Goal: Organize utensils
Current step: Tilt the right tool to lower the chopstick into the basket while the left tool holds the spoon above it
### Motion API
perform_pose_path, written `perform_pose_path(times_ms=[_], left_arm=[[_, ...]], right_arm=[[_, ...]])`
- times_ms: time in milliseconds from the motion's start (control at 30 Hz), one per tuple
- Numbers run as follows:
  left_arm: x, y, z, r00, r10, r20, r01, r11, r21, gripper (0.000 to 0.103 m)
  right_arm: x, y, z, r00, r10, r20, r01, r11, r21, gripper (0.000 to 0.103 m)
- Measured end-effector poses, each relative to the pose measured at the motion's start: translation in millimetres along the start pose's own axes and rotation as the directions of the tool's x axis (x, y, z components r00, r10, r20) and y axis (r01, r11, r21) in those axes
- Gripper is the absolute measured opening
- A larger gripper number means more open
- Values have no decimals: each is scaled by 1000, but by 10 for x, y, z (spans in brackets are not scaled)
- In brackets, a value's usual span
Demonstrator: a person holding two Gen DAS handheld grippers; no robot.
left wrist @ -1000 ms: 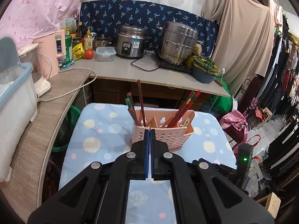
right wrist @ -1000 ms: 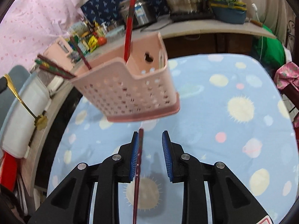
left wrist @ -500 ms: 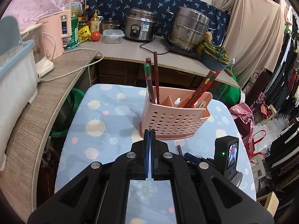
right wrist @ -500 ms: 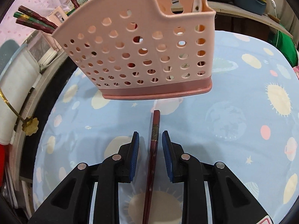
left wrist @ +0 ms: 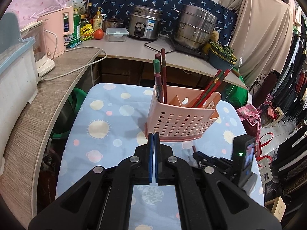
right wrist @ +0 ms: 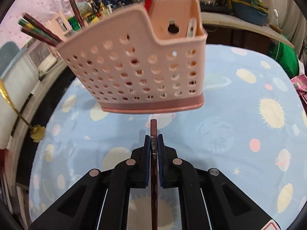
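Note:
A pink perforated utensil holder (left wrist: 182,118) stands on the blue patterned cloth (left wrist: 107,126), with several dark red and green chopsticks (left wrist: 160,76) in its left compartment and red ones (left wrist: 213,86) on the right. My left gripper (left wrist: 154,134) is shut, with a thin gold sliver between its pads, just before the holder's base. My right gripper (right wrist: 153,137) is shut on a dark red chopstick (right wrist: 153,132) that points at the holder (right wrist: 138,65), low over the cloth. The right gripper also shows in the left wrist view (left wrist: 193,149).
A wooden counter (left wrist: 48,99) curves along the left with a white appliance and cable. The back counter (left wrist: 144,49) holds a rice cooker, a steel pot, jars and a tomato. A gold-handled utensil (right wrist: 11,99) lies at the left of the right wrist view.
My right gripper has closed on the dark red chopstick, which had lain loose between its open jaws. The left wrist view has risen and tilted down on the holder.

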State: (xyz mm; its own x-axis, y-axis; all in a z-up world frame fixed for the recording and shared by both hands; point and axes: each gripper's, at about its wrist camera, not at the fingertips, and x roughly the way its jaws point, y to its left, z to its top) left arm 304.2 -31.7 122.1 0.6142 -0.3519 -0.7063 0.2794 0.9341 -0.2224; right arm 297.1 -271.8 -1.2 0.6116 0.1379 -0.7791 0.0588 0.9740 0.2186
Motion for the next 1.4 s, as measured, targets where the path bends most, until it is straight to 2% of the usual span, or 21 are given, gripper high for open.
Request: perform_pose_path(times_ms=[167, 267, 533, 767, 1000, 1100, 1200, 1400], left_arm=[[-96, -50, 42, 1000, -13, 16, 13, 1000, 12, 1], [-184, -131, 97, 999, -27, 34, 26, 999, 26, 1], [-382, -407, 405, 992, -62, 106, 55, 996, 68, 1], [-453, -616, 794, 983, -84, 164, 69, 993, 95, 1], [-316, -688, 1074, 983, -96, 159, 82, 992, 91, 1], [-239, -715, 1118, 984, -87, 158, 73, 993, 97, 1], [-118, -714, 1161, 986, -76, 148, 62, 994, 93, 1], [165, -648, 1151, 993, -52, 110, 43, 996, 76, 1]], right_arm=[[-554, -2, 122, 993, 20, 116, -21, 1000, 8, 7], [-903, 11, 236, 980, 31, 198, -34, 999, 12, 7], [-1723, 18, 660, 915, 71, 396, -77, 997, -2, 7], [-2106, 107, 1090, 868, 98, 486, -89, 995, -41, 7], [-2280, 248, 1476, 835, 102, 541, -70, 994, -79, 7], [-2243, 286, 1598, 830, 102, 548, -67, 994, -84, 7], [-2111, 303, 1693, 836, 104, 539, -71, 994, -81, 7], [-1631, 248, 1701, 872, 98, 480, -83, 995, -53, 7]])
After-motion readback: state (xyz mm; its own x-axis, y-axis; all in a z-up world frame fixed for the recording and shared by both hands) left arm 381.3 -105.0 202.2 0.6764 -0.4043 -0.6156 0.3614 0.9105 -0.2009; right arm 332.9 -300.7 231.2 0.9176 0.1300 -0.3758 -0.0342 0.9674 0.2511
